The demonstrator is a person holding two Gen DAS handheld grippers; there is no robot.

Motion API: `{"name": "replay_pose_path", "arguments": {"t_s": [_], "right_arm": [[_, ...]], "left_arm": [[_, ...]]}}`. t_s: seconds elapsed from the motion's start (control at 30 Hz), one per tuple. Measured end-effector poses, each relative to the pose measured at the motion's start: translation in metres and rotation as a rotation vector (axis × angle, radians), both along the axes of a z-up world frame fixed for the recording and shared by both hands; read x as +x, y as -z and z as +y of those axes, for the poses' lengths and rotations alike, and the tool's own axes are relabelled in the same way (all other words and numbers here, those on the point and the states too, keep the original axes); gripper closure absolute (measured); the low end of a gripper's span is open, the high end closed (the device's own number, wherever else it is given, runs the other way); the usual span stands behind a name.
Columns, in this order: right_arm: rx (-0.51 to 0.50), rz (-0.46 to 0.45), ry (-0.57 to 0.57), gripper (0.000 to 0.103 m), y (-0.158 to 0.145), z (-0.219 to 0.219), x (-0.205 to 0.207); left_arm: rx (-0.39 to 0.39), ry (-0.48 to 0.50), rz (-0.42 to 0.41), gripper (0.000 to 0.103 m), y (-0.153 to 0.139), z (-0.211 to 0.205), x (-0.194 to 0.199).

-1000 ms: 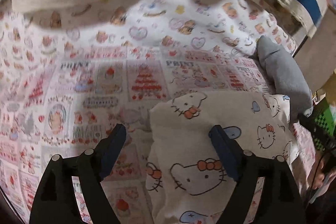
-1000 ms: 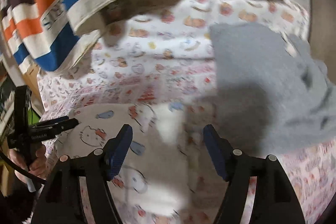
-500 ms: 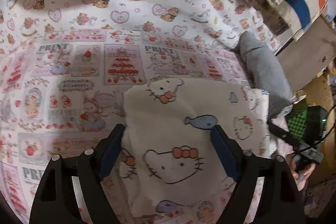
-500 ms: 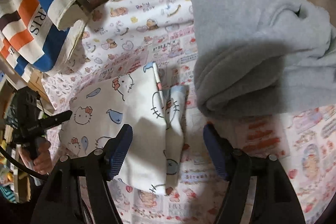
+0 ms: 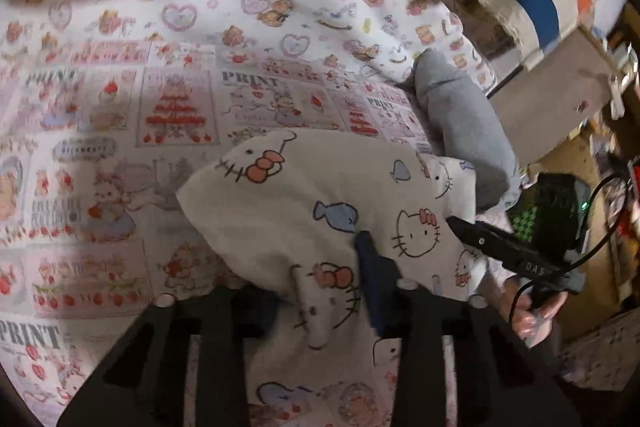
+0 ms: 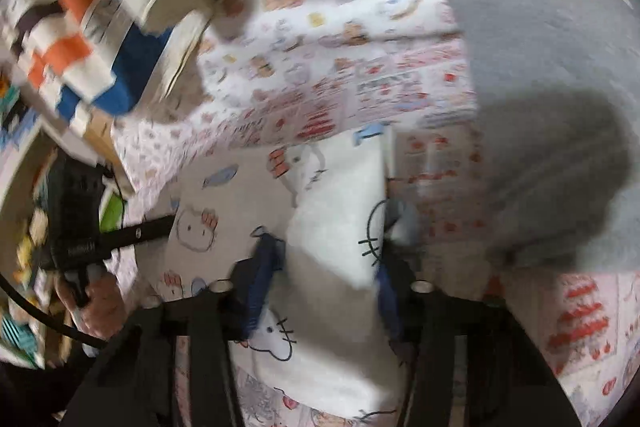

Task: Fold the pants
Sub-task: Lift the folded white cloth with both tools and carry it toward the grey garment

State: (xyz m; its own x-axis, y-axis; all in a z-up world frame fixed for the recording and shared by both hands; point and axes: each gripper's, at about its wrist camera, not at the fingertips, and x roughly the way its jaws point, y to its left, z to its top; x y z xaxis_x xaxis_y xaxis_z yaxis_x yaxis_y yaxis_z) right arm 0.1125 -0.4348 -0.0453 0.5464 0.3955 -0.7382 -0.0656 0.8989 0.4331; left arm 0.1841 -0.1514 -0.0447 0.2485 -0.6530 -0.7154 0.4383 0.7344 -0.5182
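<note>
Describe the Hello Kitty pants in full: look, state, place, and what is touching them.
The Hello Kitty pants are soft cream cloth printed with cat faces, red bows and blue fish. They lie folded into a compact bundle on the patterned bedsheet, beside a grey garment. The left gripper and right gripper each have near-edge fabric bunched between their fingers. The right view is blurred, so its grip is less certain.

Left tool [image 5: 320,279]: fingers drawn in, pinching cloth between them. Right tool [image 6: 320,275]: fingers drawn in, cloth gripped between; view blurred.
</note>
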Motion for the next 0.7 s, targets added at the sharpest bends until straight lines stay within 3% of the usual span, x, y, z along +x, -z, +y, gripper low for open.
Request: {"name": "replay_pose_path", "arguments": {"t_s": [0.07,0.2,0.27,0.47,0.63,0.7], "right_arm": [[0.015,0.005,0.012,0.089,0.0,-0.001,0.0],[-0.003,-0.034,0.046,0.095,-0.012,-0.003,-0.006],[-0.037,-0.076,0.039,0.096,-0.027,-0.002,-0.012],[-0.078,-0.228,0.058,0.096,-0.084,-0.018,-0.029],[-0.125,-0.356,0.159,0.096,-0.144,-0.063,-0.044],[-0.21,-0.399,0.214,0.096,-0.173,-0.081,-0.048]], "left_arm": [[0.031,0.003,-0.045,0.084,-0.007,-0.004,-0.005],[0.075,0.021,-0.226,0.087,-0.034,-0.012,-0.025],[0.091,0.024,-0.295,0.087,-0.047,-0.017,-0.033],[0.113,0.053,-0.395,0.087,-0.092,-0.047,-0.034],[0.052,0.113,-0.486,0.087,-0.139,-0.096,-0.025],[0.04,0.129,-0.542,0.087,-0.154,-0.126,-0.02]]}}
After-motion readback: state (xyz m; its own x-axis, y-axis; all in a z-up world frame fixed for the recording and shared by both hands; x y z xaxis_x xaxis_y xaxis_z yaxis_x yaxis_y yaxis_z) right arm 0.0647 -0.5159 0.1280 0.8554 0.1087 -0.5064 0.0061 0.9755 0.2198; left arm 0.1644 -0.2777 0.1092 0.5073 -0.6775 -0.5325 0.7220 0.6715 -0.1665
